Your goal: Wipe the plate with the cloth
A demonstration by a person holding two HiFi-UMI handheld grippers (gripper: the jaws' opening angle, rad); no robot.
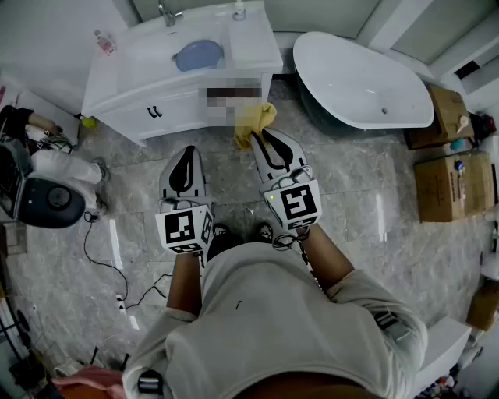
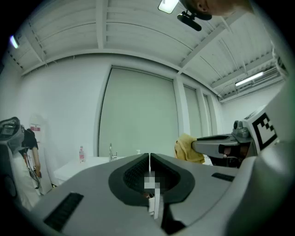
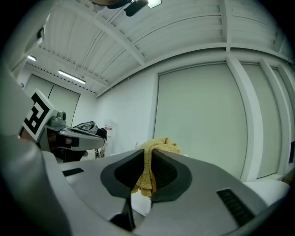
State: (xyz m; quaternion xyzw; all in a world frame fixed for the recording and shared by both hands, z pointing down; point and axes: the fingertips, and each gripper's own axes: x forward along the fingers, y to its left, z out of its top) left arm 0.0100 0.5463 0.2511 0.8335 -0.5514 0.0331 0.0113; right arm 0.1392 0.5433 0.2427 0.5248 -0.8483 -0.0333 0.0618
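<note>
A blue plate (image 1: 198,55) lies in the basin of the white vanity (image 1: 125,86) at the top of the head view. My right gripper (image 1: 260,134) is shut on a yellow cloth (image 1: 253,123), which hangs from its jaws in front of the vanity; in the right gripper view the cloth (image 3: 150,171) is pinched between the jaws. My left gripper (image 1: 187,150) is held beside it, shut with nothing in it. Both grippers are level, well short of the plate. The left gripper view shows the cloth (image 2: 188,148) and the tap (image 2: 111,152).
A white bathtub (image 1: 360,82) stands right of the vanity. Cardboard boxes (image 1: 452,185) sit at the far right. A white machine (image 1: 48,195) and cables (image 1: 117,277) lie on the marble floor at left. A bottle (image 1: 104,42) and a tap (image 1: 166,13) stand on the vanity top.
</note>
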